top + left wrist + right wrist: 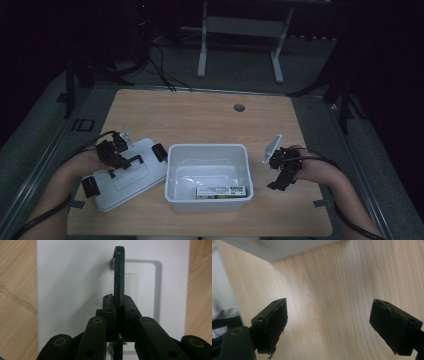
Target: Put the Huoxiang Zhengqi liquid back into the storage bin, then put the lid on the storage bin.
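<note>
High view: one lid [131, 176], its handle [119, 275] clenched by the left gripper [116, 156]; one tub [208, 178]; right gripper [283, 176] released.

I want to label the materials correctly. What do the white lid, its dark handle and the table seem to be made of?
The white lid looks like smooth matte plastic: even colour, moulded recess. Its dark handle, clamped by the left gripper, seems hard, slightly glossy plastic; a faint sheen runs along its edge. The table shows pale wood grain, perhaps laminate or veneer rather than solid wood.
</note>
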A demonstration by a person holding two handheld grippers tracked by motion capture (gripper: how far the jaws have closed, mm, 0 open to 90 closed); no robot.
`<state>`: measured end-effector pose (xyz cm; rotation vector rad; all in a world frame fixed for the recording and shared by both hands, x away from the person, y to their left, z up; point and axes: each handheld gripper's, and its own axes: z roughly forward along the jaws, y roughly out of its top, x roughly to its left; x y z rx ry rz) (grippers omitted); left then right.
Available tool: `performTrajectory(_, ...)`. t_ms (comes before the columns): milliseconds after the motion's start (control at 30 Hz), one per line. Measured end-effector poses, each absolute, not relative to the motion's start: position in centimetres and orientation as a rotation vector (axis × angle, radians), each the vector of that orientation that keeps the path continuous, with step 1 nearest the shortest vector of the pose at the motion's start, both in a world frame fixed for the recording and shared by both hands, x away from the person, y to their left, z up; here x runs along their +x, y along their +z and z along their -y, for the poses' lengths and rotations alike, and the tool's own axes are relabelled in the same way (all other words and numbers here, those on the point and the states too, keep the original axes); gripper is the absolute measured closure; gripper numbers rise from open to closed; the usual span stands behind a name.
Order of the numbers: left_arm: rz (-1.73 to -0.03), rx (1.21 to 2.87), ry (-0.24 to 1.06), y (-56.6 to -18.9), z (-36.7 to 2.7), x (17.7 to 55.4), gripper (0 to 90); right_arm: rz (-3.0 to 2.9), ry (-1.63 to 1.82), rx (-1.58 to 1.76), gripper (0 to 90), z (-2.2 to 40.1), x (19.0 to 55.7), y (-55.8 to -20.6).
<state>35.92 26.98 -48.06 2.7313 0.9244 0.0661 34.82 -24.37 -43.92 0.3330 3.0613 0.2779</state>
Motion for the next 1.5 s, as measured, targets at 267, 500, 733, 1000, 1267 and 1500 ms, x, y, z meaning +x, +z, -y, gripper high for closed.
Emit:
performTrajectory(267, -0.906, 2.710, 0.070, -46.9, -27.9, 35.2, 84.3, -3.084, 0.269, 0.347, 15.1, 24.5, 34.9, -45.3)
performTrajectory(500, -0.892, 2.709, 0.109, -43.4, -28.8, 33.8, 84.3, -3.076, 0.275, 0.340, 15.1, 24.2, 34.9, -45.3)
performTrajectory(733, -0.816, 2.703, 0.163, -39.7, -27.9, 32.6, 84.4, -3.066, 0.289, 0.343, 15.1, 24.1, 34.8, -45.1)
performTrajectory(1000, -0.815, 2.709, 0.200, -36.7, -26.8, 32.8, 84.3, -3.074, 0.296, 0.346, 15.1, 24.0, 34.6, -45.3)
performTrajectory(1267, -0.809, 2.696, 0.282, -34.3, -27.3, 32.5, 84.3, -3.074, 0.300, 0.350, 15.1, 24.1, 34.6, -45.3)
performTrajectory(1500, -0.789, 2.685, 0.309, -32.3, -27.2, 32.3, 84.4, -3.074, 0.307, 0.349, 15.1, 23.9, 34.6, -45.2)
